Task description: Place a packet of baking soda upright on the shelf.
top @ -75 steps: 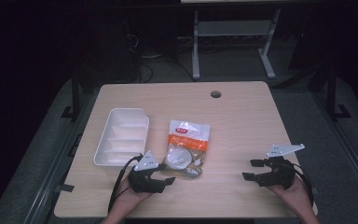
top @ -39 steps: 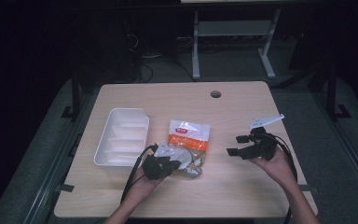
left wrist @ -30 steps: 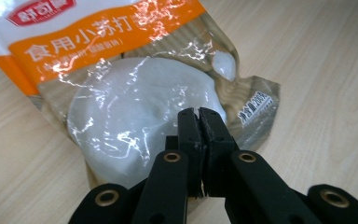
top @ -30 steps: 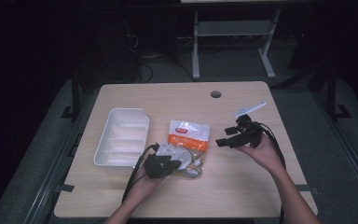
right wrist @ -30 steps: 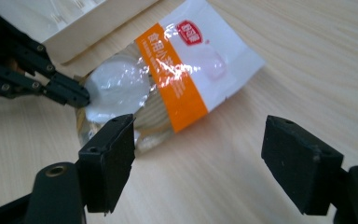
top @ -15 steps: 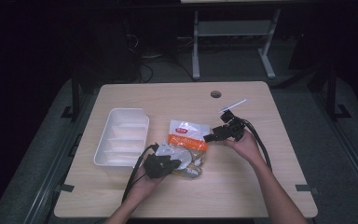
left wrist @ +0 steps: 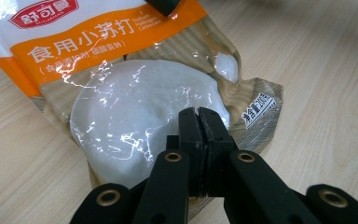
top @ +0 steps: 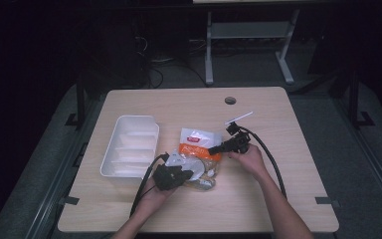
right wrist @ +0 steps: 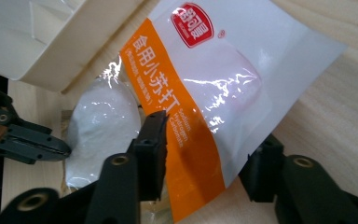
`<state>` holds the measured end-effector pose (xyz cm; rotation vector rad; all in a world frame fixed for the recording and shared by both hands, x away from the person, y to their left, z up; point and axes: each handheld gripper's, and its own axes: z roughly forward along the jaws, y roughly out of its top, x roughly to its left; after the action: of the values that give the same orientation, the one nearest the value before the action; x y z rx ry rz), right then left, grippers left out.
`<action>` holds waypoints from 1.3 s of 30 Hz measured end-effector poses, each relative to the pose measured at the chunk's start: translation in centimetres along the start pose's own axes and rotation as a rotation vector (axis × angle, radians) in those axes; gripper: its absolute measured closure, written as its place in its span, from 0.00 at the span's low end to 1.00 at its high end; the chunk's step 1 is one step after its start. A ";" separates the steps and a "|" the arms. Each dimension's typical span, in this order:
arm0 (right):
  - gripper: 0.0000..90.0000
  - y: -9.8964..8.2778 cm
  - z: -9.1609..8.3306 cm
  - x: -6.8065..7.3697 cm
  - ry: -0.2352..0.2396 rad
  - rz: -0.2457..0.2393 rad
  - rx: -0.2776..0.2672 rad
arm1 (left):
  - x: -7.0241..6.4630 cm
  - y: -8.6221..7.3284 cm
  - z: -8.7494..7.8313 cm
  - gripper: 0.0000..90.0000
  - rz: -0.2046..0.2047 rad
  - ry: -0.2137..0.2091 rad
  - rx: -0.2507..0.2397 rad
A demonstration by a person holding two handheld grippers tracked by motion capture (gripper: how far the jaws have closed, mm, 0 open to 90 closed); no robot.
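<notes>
1. At the centre of the high view, a pouch of white powder (top: 197,157) with an orange band lies flat on a pale wooden table (top: 278,199). A white divided tray (top: 131,152) sits just beside it, toward the left of the frame.

2. My left claw (left wrist: 199,122) rises from the bottom centre of the left gripper view. Its 2 jaws are pressed together, with no gap showing, over the pouch's near clear edge. I cannot tell whether any film is caught between them.

3. My right claw (right wrist: 205,154) comes up from the bottom of the right gripper view. Its jaws are spread wide, 1 on each side of the pouch's corner, and they grip nothing.

4. Risk, as I judge it: closing the right jaws here may catch only the slippery edge of the film, so the corner could slide out.

5. Risk: if both claws pull apart hard, the powder lump could shift, or a seam could split and spill onto the table.

6. Risk: the tray is close, so dragging the pouch toward the left of the frame could knock it.
</notes>
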<state>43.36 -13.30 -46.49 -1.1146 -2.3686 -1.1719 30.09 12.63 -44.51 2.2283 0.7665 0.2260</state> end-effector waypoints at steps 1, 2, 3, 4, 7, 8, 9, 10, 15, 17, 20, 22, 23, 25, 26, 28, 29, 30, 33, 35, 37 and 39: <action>0.68 0.0 0.1 -0.1 -0.002 -0.001 0.000 | 0.0 0.0 0.0 0.98 0.000 0.001 0.000; 0.72 0.0 0.1 -0.1 -0.003 0.007 -0.001 | 0.0 0.0 0.0 0.98 0.000 0.001 0.000; 0.76 0.0 0.0 -0.1 0.000 0.013 -0.007 | 0.0 0.0 0.0 0.98 0.000 0.001 -0.001; 0.79 0.0 0.0 -0.1 0.009 0.014 -0.014 | 0.0 0.0 0.0 0.98 -0.001 -0.001 -0.001; 0.91 0.1 -0.1 0.2 0.024 0.005 -0.010 | -0.2 0.0 0.0 0.94 0.001 -0.007 -0.006; 0.93 0.2 -0.1 0.4 0.017 -0.009 -0.009 | -0.2 0.0 0.0 0.92 0.000 -0.011 -0.005; 0.96 0.2 -0.2 0.6 0.016 -0.021 -0.007 | -0.3 0.0 0.0 0.89 0.002 -0.012 -0.009; 0.97 0.3 -0.3 0.8 0.025 -0.039 -0.018 | -0.3 0.0 0.0 0.87 -0.001 -0.013 -0.014; 0.99 0.5 -1.3 2.4 0.004 -0.125 -0.033 | -0.4 0.1 -0.2 0.64 -0.042 -0.026 -0.070; 0.99 0.6 -2.0 3.1 -0.001 -0.160 -0.054 | -0.4 0.1 -0.3 0.54 -0.048 -0.019 -0.083; 1.00 0.6 -3.2 4.1 -0.008 -0.209 -0.092 | -0.6 0.1 -1.0 0.44 -0.063 0.004 -0.161; 1.00 0.6 -4.2 4.7 -0.012 -0.239 -0.120 | -0.6 0.1 -1.4 0.40 -0.074 0.014 -0.193; 1.00 0.6 -4.2 4.7 -0.012 -0.239 -0.120 | -0.6 0.1 -1.4 0.38 -0.074 0.014 -0.193; 1.00 0.5 -5.3 5.3 -0.012 -0.267 -0.142 | -0.5 0.0 -1.8 0.36 -0.091 0.030 -0.232; 1.00 0.3 -6.5 6.1 -0.021 -0.302 -0.165 | -0.5 -0.1 -2.0 0.35 -0.099 0.029 -0.249; 1.00 0.1 -7.3 6.7 -0.025 -0.326 -0.174 | -0.5 -0.1 -2.4 0.33 -0.120 0.041 -0.287; 1.00 0.1 -7.3 6.7 -0.025 -0.326 -0.174 | -0.5 -0.1 -2.4 0.33 -0.120 0.041 -0.287; 1.00 -0.3 -8.2 7.5 -0.034 -0.361 -0.177 | -0.4 -0.1 -2.5 0.33 -0.125 0.050 -0.300; 1.00 -0.7 -8.7 8.0 -0.031 -0.379 -0.179 | -0.2 -0.1 -2.3 0.32 -0.137 0.041 -0.305; 1.00 -1.7 -9.1 8.7 -0.010 -0.416 -0.182 | 0.2 0.2 -1.7 0.33 -0.155 0.005 -0.296; 1.00 -2.4 -9.4 9.1 0.004 -0.430 -0.188 | 0.4 0.4 -1.2 0.36 -0.153 -0.030 -0.286; 1.00 -2.8 -9.5 9.2 0.010 -0.439 -0.192 | 0.6 0.5 -1.0 0.44 -0.152 -0.043 -0.291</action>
<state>34.35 -16.87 -37.13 -0.6450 -2.6169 -1.5676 30.39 13.31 -43.51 1.8872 0.8201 0.2011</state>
